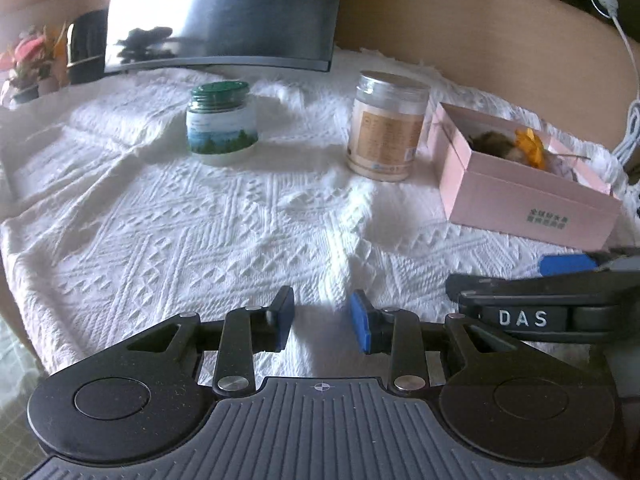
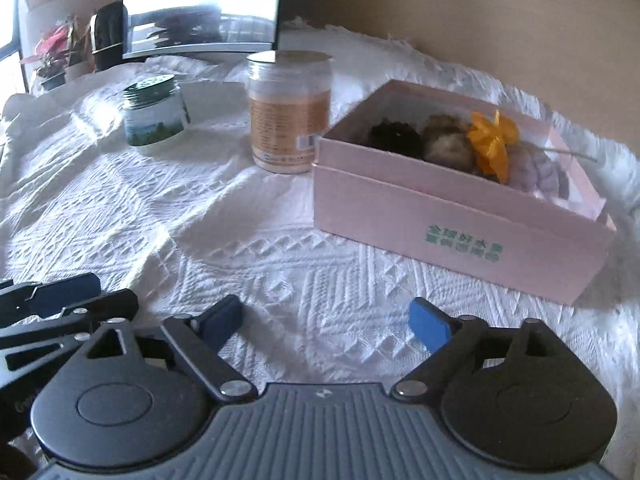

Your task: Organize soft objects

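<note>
A pink box point(image 2: 460, 216) stands on the white textured cloth point(image 2: 240, 220) at the right. It holds soft things: a dark fuzzy ball point(image 2: 394, 136), a brown fuzzy ball point(image 2: 444, 142), an orange fabric flower point(image 2: 494, 140) and a lilac knitted piece point(image 2: 534, 172). In the left wrist view the box point(image 1: 524, 200) is at the far right with the flower point(image 1: 530, 146) showing. My left gripper point(image 1: 322, 320) is open and empty over the cloth. My right gripper point(image 2: 326, 326) is open wide and empty, in front of the box. Each gripper shows at the edge of the other's view.
A green-lidded jar point(image 1: 221, 122) and a taller clear jar with a beige label point(image 1: 386, 126) stand on the cloth left of the box. A monitor point(image 1: 224, 12) stands behind them. Potted plants point(image 1: 30, 62) stand at the far left, and a white cable point(image 1: 628, 80) at the right.
</note>
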`<state>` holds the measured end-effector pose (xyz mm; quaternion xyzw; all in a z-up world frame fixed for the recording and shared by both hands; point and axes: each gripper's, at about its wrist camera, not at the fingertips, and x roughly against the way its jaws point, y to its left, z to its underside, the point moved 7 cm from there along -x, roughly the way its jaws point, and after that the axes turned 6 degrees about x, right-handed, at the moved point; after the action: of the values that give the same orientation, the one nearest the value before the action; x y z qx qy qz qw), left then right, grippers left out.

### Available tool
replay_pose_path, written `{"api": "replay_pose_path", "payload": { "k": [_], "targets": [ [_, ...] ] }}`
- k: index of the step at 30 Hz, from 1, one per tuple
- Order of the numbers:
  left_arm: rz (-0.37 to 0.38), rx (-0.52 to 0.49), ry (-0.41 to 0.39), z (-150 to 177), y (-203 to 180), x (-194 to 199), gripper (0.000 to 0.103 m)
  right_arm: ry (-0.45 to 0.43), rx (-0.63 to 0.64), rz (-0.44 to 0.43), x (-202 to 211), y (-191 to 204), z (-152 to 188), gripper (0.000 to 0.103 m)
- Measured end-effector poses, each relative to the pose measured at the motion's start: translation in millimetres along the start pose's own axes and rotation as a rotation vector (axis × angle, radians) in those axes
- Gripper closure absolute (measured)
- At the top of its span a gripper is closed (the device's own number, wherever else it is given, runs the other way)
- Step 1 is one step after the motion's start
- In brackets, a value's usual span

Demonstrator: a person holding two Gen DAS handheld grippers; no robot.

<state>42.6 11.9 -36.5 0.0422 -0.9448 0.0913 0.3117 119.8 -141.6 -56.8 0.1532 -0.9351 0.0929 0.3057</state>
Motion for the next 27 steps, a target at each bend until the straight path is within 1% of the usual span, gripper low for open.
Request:
{"api": "replay_pose_path", "payload": {
  "k": [1, 3, 8, 10, 12, 27],
  "targets": [
    [0.000, 0.010, -0.002, -0.3, 0.7, -0.4, 0.068, 0.013, -0.014, 0.013, -1.8, -1.8, 1.0, 0.001],
    [-0.003, 0.013, -0.004, -2.4, -0.5, -3.4, 0.068, 0.021, -0.027, 0.015, -1.6, -4.4, 2.9, 0.000],
    [-0.032, -0.044, -0.011, -1.0, -7.4, -5.3, 0.068, -0.014, -0.010, 0.005, -3.5, -4.7, 5.7, 0.000],
    [-0.025, -0.035, -0.009, -2.3, -4.9, -6.1, 0.068, -0.019, -0.010, 0.004, -3.3, -4.5, 6.5, 0.000],
    [-0.020, -0.013, -0.010, -2.4, -2.9, -5.8, 0.068, -0.055, -0.010, 0.012, -3.3, -3.5, 8.3, 0.000],
    [-0.018, -0.020, -0.010, -2.4, -1.5, -6.5, 0.068, -0.055, -0.021, 0.006, 0.0, -4.4, 10.1, 0.000]
  ]
}}
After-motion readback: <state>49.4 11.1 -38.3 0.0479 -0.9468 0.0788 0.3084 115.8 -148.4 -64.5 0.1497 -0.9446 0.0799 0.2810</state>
